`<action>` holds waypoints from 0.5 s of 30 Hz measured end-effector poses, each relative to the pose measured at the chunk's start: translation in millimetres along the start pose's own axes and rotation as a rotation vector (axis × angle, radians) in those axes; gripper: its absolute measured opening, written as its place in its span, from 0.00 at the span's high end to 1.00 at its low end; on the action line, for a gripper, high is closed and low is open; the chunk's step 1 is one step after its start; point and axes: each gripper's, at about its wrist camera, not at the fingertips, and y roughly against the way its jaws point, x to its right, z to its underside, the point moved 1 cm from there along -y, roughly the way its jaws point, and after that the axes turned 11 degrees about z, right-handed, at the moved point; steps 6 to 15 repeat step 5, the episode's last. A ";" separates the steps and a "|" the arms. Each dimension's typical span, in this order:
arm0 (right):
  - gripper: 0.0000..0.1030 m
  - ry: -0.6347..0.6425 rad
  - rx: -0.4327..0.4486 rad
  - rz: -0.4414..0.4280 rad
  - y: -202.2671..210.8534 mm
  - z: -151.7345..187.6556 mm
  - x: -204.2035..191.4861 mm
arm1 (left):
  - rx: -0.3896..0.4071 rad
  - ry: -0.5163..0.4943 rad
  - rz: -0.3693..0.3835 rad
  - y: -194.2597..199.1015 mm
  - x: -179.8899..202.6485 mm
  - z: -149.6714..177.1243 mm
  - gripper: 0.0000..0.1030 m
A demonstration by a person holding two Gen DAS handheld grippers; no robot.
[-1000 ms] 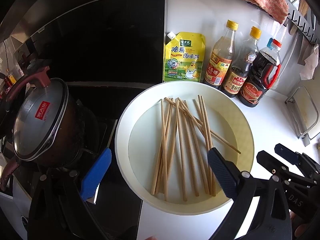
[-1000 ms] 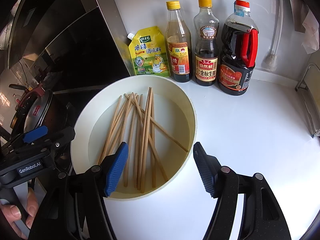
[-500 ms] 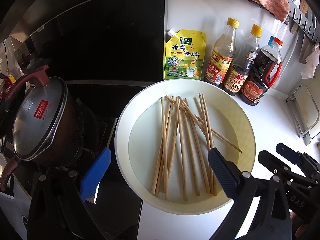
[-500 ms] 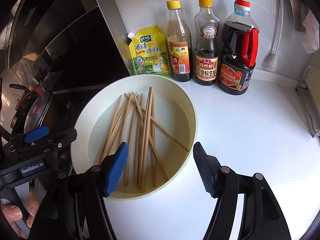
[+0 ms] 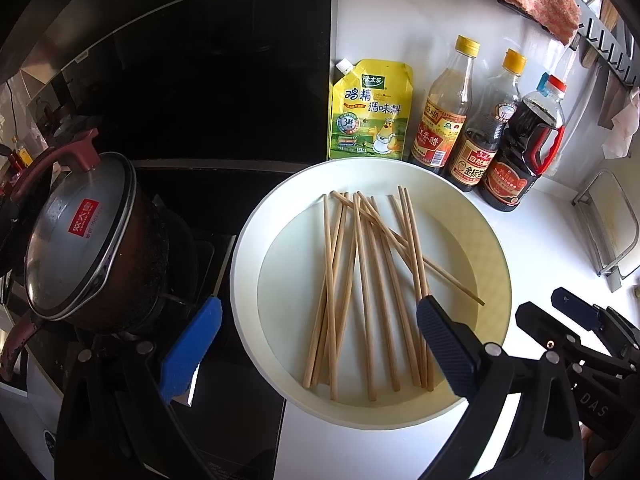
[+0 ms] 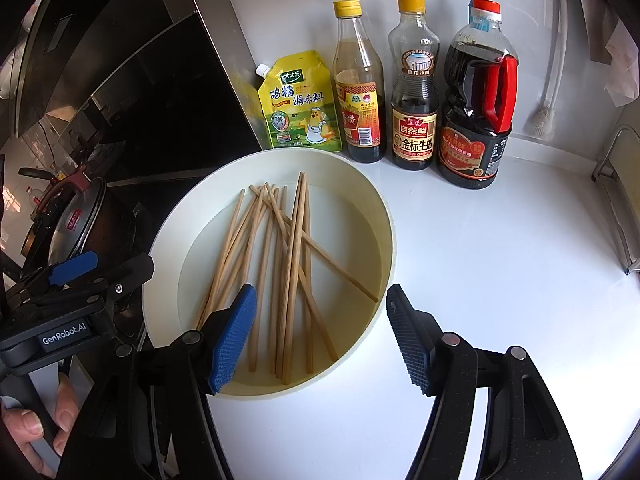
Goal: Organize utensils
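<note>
Several wooden chopsticks [image 5: 368, 280] lie loosely crossed in a round cream basin [image 5: 248, 248] on the white counter. They also show in the right wrist view [image 6: 288, 264], in the basin [image 6: 168, 240]. My left gripper [image 5: 316, 340] is open and empty, hovering over the basin's near side. My right gripper [image 6: 320, 336] is open and empty above the basin's near right rim. The left gripper's body [image 6: 72, 296] shows at the left of the right wrist view, and the right gripper's body [image 5: 580, 328] at the right of the left wrist view.
A yellow seasoning pouch [image 5: 370, 112], two yellow-capped bottles [image 5: 444, 120] and a large soy sauce jug [image 5: 524, 148] stand behind the basin. A lidded pot [image 5: 80, 240] sits on the black stove at left. A metal rack [image 5: 612, 220] stands at the right.
The left wrist view has shifted slightly, with the basin and bottles sliding a little up in frame. The right gripper and the chopsticks have not visibly moved.
</note>
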 end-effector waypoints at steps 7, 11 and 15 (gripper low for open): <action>0.37 0.001 -0.001 -0.001 -0.2 -0.3 0.3 | -0.001 -0.001 -0.002 0.6 -0.9 0.1 0.06; 0.37 0.001 -0.001 -0.001 -0.2 -0.3 0.3 | -0.001 -0.001 -0.002 0.6 -0.9 0.1 0.06; 0.37 0.001 -0.001 -0.001 -0.2 -0.3 0.3 | -0.001 -0.001 -0.002 0.6 -0.9 0.1 0.06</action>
